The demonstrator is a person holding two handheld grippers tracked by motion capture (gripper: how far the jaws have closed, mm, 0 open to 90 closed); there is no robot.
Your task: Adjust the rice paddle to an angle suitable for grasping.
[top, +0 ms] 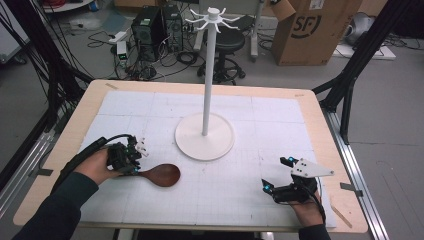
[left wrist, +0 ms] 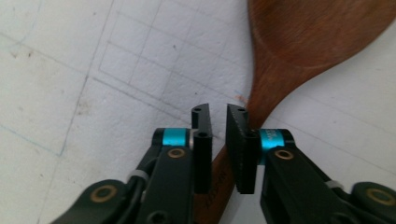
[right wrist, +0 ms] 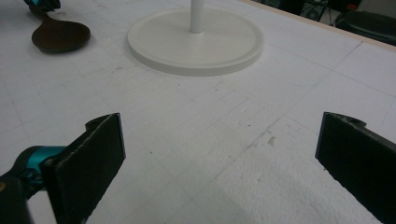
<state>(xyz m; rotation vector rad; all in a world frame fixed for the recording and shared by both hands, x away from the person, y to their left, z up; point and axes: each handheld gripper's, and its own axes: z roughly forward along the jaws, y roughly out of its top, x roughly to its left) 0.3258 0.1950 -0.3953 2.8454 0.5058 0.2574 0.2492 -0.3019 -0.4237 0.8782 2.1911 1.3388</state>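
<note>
A brown wooden spoon lies on the white mat, bowl to the right, handle toward my left gripper. In the left gripper view the jaws of that gripper stand a narrow gap apart just above the spoon. The handle runs beneath them and the pads do not press on it. My right gripper rests low at the front right with its jaws wide apart; bare mat lies between the jaws of this gripper. Its view has the spoon far off at the upper left.
A white hanging stand with hooked arms on top rises from a round base in the middle of the mat; the base lies ahead of the right gripper. The wooden table rim frames the mat. Cables, a stool and boxes sit on the floor beyond.
</note>
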